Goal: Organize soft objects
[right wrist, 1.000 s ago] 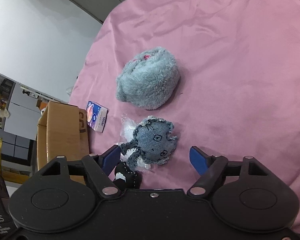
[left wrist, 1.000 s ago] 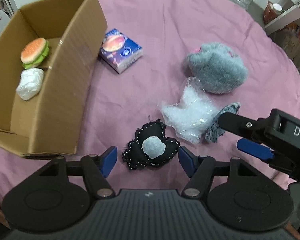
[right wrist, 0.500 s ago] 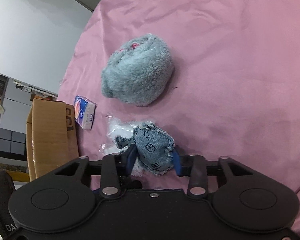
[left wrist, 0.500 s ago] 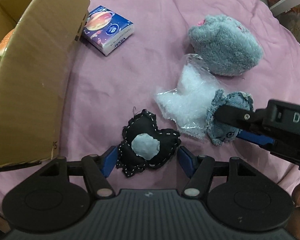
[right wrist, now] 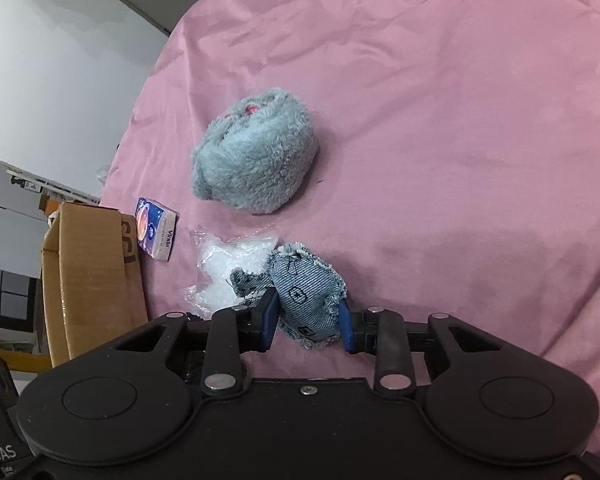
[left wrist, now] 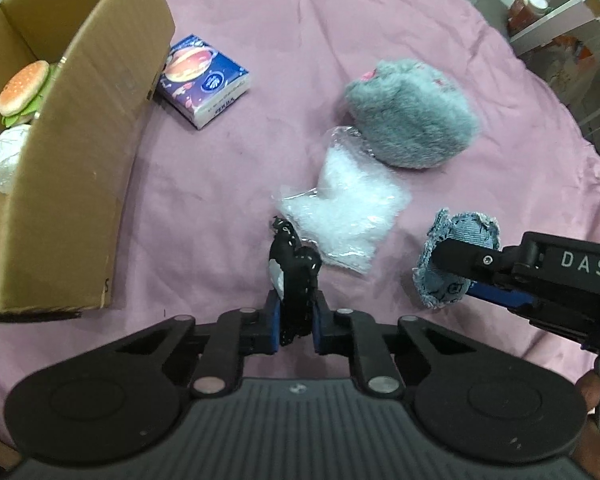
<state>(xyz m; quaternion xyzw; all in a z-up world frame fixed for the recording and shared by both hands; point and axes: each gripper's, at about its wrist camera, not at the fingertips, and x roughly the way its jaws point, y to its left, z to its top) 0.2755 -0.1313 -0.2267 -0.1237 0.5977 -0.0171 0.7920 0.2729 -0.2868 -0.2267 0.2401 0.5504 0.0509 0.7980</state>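
My left gripper [left wrist: 295,320] is shut on a black stitched soft toy [left wrist: 292,276] with a grey patch, held off the pink cloth. My right gripper [right wrist: 308,320] is shut on a denim soft toy [right wrist: 304,300], which also shows in the left wrist view [left wrist: 456,256], lifted. A fluffy grey plush [left wrist: 412,120] and a clear bag of white stuffing [left wrist: 348,208] lie on the cloth. The open cardboard box [left wrist: 80,160] at the left holds a burger toy [left wrist: 24,88] and a white bundle [left wrist: 8,156].
A blue tissue pack [left wrist: 204,80] lies by the box's corner. The round table under the pink cloth [right wrist: 460,120] drops off at its edges. Shelves and clutter stand beyond the far right edge [left wrist: 560,20].
My left gripper closed on the black toy and lifted it. My right gripper, shut on the denim toy, raised it off the stuffing bag and to the right.
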